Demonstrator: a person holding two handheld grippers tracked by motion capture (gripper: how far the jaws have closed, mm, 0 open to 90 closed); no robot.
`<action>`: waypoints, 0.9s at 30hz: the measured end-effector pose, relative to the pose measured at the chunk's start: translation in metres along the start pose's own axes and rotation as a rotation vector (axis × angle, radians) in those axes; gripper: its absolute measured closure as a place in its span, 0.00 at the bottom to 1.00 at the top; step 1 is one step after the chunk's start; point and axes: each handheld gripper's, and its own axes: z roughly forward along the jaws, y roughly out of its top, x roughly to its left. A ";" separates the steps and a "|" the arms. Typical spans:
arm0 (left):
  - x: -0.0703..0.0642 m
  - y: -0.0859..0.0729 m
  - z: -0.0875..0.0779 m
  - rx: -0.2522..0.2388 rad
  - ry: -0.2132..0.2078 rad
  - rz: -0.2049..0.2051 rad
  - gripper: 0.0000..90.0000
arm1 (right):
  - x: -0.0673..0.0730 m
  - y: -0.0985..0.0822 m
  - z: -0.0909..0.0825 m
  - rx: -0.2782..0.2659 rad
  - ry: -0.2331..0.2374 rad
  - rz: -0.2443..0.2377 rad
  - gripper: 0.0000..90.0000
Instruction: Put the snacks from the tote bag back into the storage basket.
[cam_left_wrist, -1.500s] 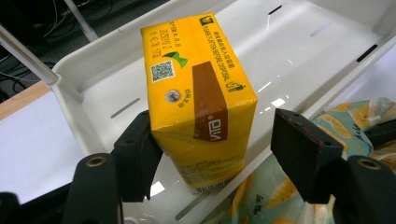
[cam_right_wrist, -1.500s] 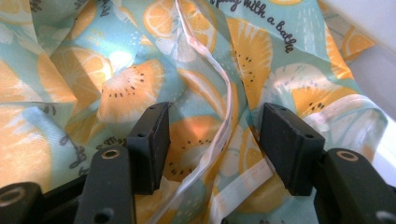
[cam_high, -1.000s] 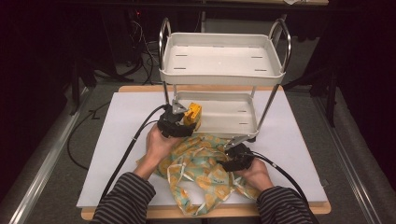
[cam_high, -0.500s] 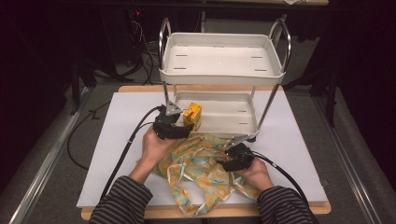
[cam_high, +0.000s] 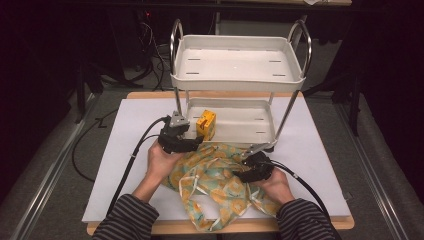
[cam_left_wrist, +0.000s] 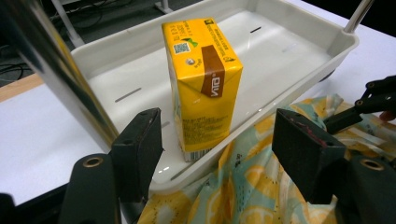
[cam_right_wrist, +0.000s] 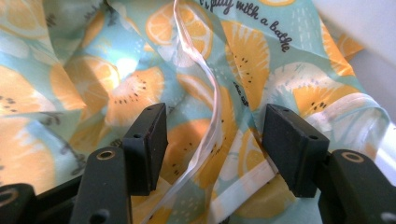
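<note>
Now, at the white two-tier cart (cam_high: 239, 80) on the table (cam_high: 125, 150): yellow drink carton (cam_high: 206, 125) upright in the lower tray (cam_left_wrist: 299, 51), near its front rim, brown stripe and foil straw spot on top. Left gripper (cam_high: 186, 142) just short of that rim, jaws spread wide and level with the carton – pads clear of it on both sides, nothing gripped. Orange-slice patterned cloth (cam_high: 215, 180) crumpled on the white table cover (cam_high: 310, 150) just in front of the cart, one edge right against the tray's rim. Right gripper (cam_high: 252, 167) down on the cloth, jaws just opened further and standing wide – folds and a white tie strap (cam_right_wrist: 210, 126) between them, pads not pressing.
</note>
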 end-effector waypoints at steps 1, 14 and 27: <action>0.001 0.000 -0.001 0.001 -0.001 -0.001 0.38 | 0.000 0.000 -0.002 0.006 0.003 -0.002 0.47; 0.008 -0.005 -0.017 -0.006 -0.008 -0.039 0.37 | 0.003 0.002 -0.029 -0.073 -0.006 -0.009 0.50; 0.018 -0.012 -0.027 0.003 0.004 -0.049 0.37 | -0.008 -0.010 -0.060 -0.173 -0.031 0.038 0.57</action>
